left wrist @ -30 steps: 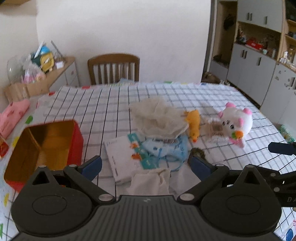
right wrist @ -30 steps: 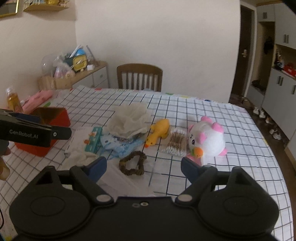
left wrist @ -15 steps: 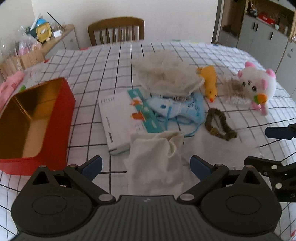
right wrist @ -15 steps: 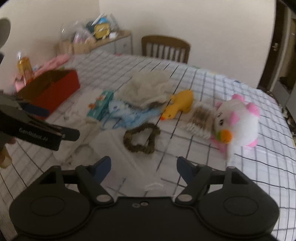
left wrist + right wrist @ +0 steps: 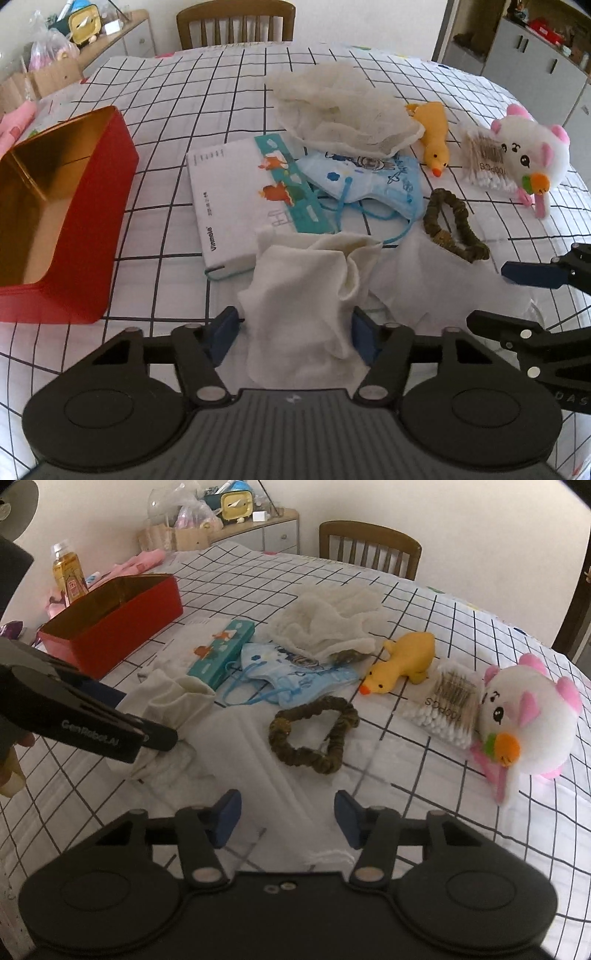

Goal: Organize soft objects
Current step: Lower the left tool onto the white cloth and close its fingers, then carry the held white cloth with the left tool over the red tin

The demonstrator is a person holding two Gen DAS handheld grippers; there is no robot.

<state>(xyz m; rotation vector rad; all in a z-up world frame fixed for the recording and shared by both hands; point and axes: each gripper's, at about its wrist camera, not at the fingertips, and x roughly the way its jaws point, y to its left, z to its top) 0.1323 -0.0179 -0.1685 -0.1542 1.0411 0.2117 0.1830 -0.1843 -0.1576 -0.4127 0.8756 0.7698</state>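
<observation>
Closing in now, your left gripper (image 5: 295,334) has the crumpled white cloth (image 5: 306,295) sitting right between its blue pads; the jaws are narrowing, and the right pad looks to be against the fabric while the left one shows a sliver of gap, so it is not clamped on the cloth. That cloth lies on the checked tablecloth (image 5: 177,74), its far edge lapping over the near corner of the white booklet (image 5: 229,199).

Your right gripper (image 5: 287,819) is narrowing too, low over a clear plastic sheet (image 5: 258,746) spread on the table; the sheet runs between the pads, but whether they pinch it you cannot tell from this view.

Out ahead, the brown scrunchie (image 5: 314,734) rests on that plastic. Beyond it, the blue printed face mask (image 5: 365,177) overlaps the booklet, and the cream mesh cloth (image 5: 343,110) is heaped on the mask's far side. The yellow duck toy (image 5: 432,136) lies just beside the mesh, then the pack of cotton swabs (image 5: 484,162) touching the white plush toy (image 5: 532,155).

The red tin (image 5: 59,214) stands open on your left, well apart from the pile.
</observation>
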